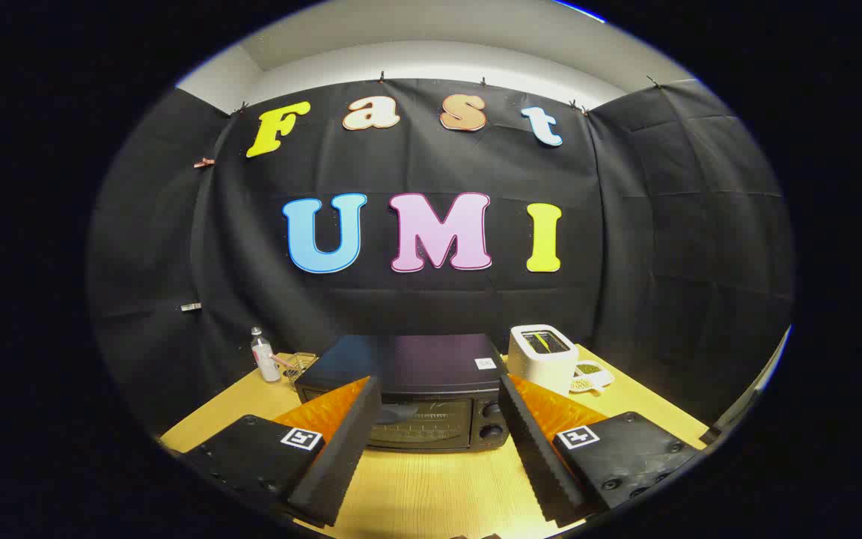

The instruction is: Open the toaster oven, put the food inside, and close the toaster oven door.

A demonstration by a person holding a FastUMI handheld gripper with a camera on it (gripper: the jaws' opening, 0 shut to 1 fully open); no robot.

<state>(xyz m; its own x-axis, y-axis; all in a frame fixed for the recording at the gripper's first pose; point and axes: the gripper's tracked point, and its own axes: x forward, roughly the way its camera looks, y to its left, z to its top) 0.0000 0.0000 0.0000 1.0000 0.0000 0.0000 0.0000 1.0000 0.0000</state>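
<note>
While the gripper (438,442) hangs above the near part of the wooden counter (431,486), its two fingers (345,449) are spread wide apart and hold nothing; only bare wood shows between them. Just ahead of the fingertips, the toaster oven (416,389) sits on the counter, a dark box with a flat top. Its glass door (420,425) faces the gripper and is closed, with a wire rack faintly visible behind the glass. Two round knobs (492,421) stand one above the other at the right end of the oven's front, close to the right finger's tip. A small white sticker (484,364) lies on the oven's top near its right far corner.

To the right of the oven, a little farther back, stands a white pop-up toaster (542,350) with slots in its top. Just in front of that toaster, on the counter, rests a small white dish (594,372) holding something greenish; what it holds is too small to tell, and a pale item lies touching it on the near side.

To the left of the oven, toward the far left part of the counter, a small clear bottle (263,358) stands upright with a pale cap. Between the bottle and the oven sits a small clear glass container (299,367).
</note>
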